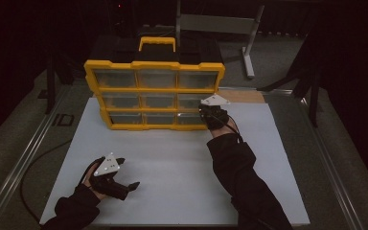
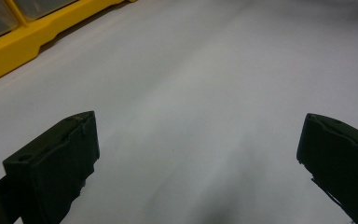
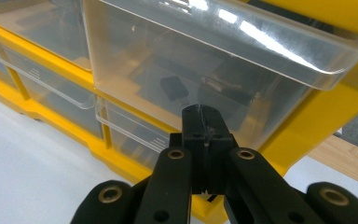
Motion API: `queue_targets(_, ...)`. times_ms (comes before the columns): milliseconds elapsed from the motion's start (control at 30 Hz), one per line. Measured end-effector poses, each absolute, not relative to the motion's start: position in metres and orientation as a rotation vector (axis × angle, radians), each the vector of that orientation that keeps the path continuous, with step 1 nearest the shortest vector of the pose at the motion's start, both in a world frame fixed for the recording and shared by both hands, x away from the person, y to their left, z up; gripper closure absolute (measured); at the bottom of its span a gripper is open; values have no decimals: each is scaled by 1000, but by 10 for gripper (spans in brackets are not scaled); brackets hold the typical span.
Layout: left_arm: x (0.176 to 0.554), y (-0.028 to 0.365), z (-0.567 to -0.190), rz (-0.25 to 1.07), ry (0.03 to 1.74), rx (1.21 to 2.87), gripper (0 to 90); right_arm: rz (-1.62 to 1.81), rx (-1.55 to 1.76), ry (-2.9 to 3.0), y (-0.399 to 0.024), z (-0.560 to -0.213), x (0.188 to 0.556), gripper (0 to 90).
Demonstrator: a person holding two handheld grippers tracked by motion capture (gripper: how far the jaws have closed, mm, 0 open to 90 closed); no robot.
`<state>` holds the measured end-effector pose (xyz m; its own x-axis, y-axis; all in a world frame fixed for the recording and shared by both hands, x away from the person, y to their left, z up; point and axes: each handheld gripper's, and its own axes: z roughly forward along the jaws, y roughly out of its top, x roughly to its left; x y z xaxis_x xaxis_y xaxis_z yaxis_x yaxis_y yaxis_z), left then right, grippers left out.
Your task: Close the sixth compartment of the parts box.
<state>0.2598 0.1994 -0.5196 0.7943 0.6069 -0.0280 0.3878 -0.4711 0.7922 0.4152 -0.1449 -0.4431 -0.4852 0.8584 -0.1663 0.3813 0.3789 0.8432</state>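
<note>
The right gripper [image 3: 204, 112] has its jaws pressed together, empty, at a clear drawer [image 3: 205, 60] holding dark parts; from above, the left gripper [image 1: 124, 184] rests wide apart on the board [image 1: 182, 163].

Clear drawer [image 3: 214, 60], pulled out, yellow organizer [image 1: 154, 91]

No readable text, label, brand, number or sign anywhere: none on the yellow drawer organizer [image 1: 154, 91] at upper centre of the high view, none on its clear drawers [image 3: 205, 65], none on the white tabletop [image 1: 182, 167].
</note>
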Motion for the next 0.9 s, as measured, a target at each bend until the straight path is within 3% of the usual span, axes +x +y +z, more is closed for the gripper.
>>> queue_targets(900,260,199,-520,324,734,2123,3,1011,1073,2035,-145,-441,424,900)
